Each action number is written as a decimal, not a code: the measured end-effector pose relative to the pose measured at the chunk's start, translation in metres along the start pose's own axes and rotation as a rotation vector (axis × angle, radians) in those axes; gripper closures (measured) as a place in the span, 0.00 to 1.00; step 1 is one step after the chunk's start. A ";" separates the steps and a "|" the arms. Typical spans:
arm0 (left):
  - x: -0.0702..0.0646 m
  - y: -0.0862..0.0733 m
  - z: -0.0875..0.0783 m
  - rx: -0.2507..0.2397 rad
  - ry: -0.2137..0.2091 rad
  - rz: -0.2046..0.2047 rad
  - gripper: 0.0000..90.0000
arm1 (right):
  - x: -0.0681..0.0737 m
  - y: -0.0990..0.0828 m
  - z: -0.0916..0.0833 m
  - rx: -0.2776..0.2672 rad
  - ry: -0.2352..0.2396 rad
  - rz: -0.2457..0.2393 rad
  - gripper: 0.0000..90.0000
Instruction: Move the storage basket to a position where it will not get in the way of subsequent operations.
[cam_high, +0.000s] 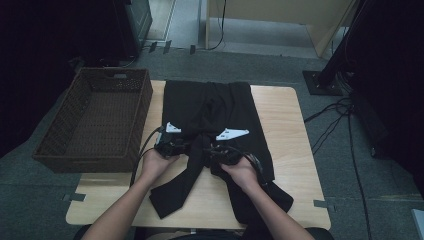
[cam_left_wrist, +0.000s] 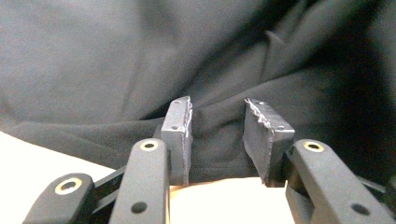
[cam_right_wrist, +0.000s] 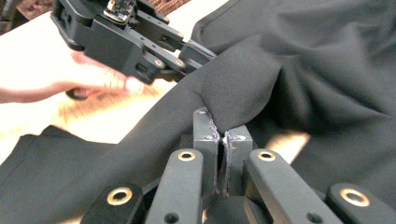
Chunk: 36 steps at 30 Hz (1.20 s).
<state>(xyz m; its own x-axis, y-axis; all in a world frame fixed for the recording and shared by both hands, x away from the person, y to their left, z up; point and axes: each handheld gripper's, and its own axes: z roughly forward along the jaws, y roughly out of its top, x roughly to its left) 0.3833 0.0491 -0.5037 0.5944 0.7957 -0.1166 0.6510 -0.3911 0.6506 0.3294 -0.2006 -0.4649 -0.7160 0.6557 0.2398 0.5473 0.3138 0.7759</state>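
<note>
Black trousers (cam_high: 215, 112) lie spread down the middle of the wooden table (cam_high: 285, 130), waist at the far edge and legs trailing toward me, with the woven basket (cam_high: 95, 120) standing to their left. I judge the step in hand to be a fold, so to do it well I want both claws holding the same layer of cloth at matching height, lifting evenly and keeping the fabric taut between them so no crease bunches in the middle. My right claw (cam_right_wrist: 220, 135) has its jaws pressed together on a pinched ridge of the trouser cloth, which rises from the pads in a small peak. My left claw (cam_left_wrist: 217, 126) stands partly open at the near-left edge of the trousers; a fold of fabric sits in the gap between its pads, yet the pads do not squeeze it, so I count nothing as held there.
</note>
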 end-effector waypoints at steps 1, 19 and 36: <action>0.003 0.000 -0.001 0.001 0.013 -0.005 0.71 | -0.003 -0.001 -0.007 0.000 -0.001 0.000 0.97; -0.003 0.003 -0.030 -0.015 -0.101 0.000 0.61 | -0.049 -0.040 -0.027 0.113 -0.065 0.083 0.95; -0.037 -0.009 -0.002 0.099 -0.264 0.081 0.99 | -0.047 -0.040 -0.015 0.090 -0.066 0.100 0.95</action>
<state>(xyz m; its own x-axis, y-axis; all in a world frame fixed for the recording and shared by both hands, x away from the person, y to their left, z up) 0.3550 0.0239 -0.5037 0.7404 0.6169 -0.2669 0.6314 -0.5021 0.5910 0.3345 -0.2539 -0.4986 -0.6273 0.7298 0.2718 0.6531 0.3029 0.6940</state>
